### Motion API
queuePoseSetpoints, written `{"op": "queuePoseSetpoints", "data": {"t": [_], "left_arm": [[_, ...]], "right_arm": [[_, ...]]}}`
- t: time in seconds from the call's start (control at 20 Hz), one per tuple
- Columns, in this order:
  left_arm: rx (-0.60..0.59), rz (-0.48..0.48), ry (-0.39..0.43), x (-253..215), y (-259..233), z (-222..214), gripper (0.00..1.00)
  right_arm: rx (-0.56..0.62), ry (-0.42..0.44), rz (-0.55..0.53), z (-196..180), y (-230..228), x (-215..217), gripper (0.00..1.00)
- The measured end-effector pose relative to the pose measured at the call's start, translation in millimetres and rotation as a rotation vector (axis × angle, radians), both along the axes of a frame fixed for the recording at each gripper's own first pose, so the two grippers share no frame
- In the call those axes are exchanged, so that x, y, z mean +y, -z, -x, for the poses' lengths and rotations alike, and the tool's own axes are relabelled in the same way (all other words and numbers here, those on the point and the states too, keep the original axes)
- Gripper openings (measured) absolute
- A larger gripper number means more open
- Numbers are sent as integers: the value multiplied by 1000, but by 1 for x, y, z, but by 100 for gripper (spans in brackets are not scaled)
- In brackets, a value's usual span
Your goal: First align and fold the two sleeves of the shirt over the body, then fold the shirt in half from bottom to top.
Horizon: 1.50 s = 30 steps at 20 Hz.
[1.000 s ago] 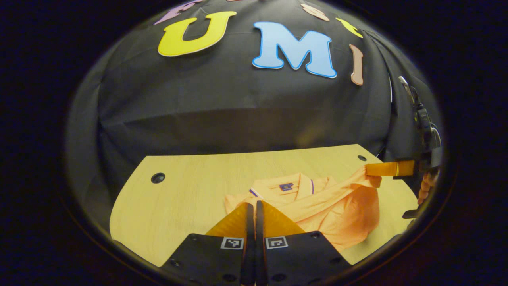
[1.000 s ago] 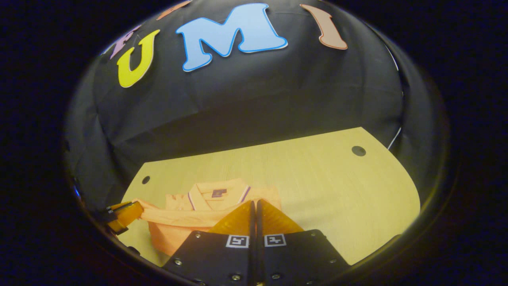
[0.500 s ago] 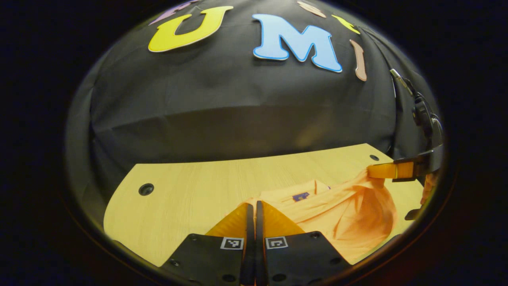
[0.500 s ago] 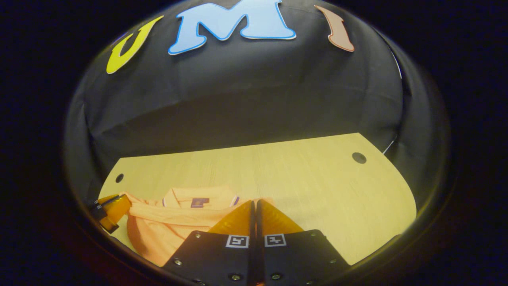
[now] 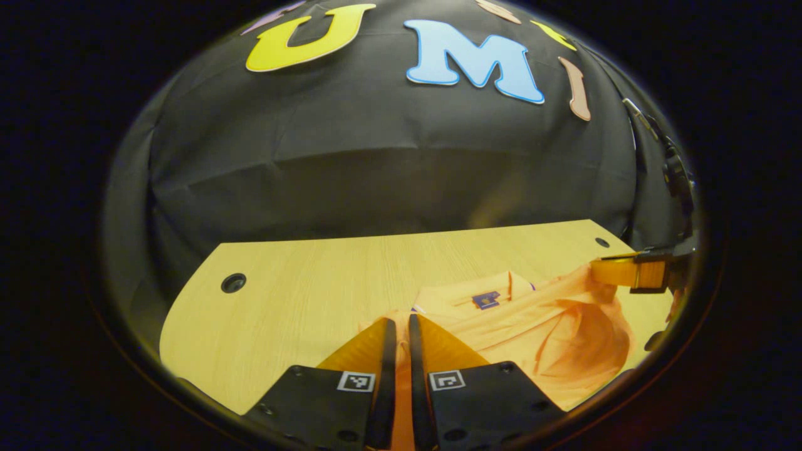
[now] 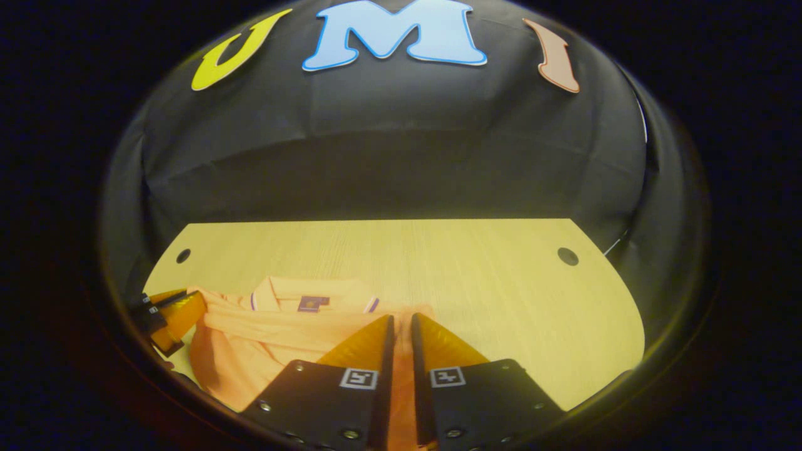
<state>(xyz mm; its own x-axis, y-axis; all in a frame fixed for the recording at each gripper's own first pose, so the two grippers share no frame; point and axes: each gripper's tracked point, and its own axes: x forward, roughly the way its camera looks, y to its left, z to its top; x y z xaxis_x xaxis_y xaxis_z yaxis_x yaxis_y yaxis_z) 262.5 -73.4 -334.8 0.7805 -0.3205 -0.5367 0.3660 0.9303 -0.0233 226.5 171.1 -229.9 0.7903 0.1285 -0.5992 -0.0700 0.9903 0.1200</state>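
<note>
While the left gripper (image 5: pixel 397 326) points across the wooden table (image 5: pixel 301 294), its two fingers stand close together with a narrow gap, and a strip of the orange shirt (image 5: pixel 532 326) shows in that gap; the fabric appears pinched between them. From that grip the shirt spreads forward and to the right of the fingertips, its collar (image 5: pixel 482 294) and small dark neck tag (image 5: pixel 486 300) facing up. At the far right edge of the left gripper view, the right gripper (image 5: pixel 623 272) holds a raised corner of the same garment, so the cloth hangs in a loose bunched fold below it.

Seen in the right gripper view, the right gripper (image 6: pixel 399 322) likewise has its fingers nearly together, with orange cloth visible between them. The shirt (image 6: pixel 276 338) lies ahead and to the left of those fingers. The left gripper (image 6: pixel 178 316) sits at the shirt's far left corner, touching the fabric. A round hole (image 6: pixel 567 256) marks the table's right far corner, well apart from the garment.
</note>
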Motion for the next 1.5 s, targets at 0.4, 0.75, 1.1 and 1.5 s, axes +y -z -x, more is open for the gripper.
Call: {"op": "queuePoseSetpoints", "data": {"t": [0.4,0.75,1.1,1.5], "left_arm": [[-133,7,4,1,-56,21,91],[-242,6,-4,-11,-115,68,91],[-293,14,-89,-14,-161,142,90],[-334,13,-215,4,-185,245,94]], "right_arm": [[-122,5,27,34,-43,-15,91],[-250,23,18,86,-97,-52,97],[-375,-27,80,154,-138,-83,97],[-475,-125,35,232,-157,-86,96]]}}
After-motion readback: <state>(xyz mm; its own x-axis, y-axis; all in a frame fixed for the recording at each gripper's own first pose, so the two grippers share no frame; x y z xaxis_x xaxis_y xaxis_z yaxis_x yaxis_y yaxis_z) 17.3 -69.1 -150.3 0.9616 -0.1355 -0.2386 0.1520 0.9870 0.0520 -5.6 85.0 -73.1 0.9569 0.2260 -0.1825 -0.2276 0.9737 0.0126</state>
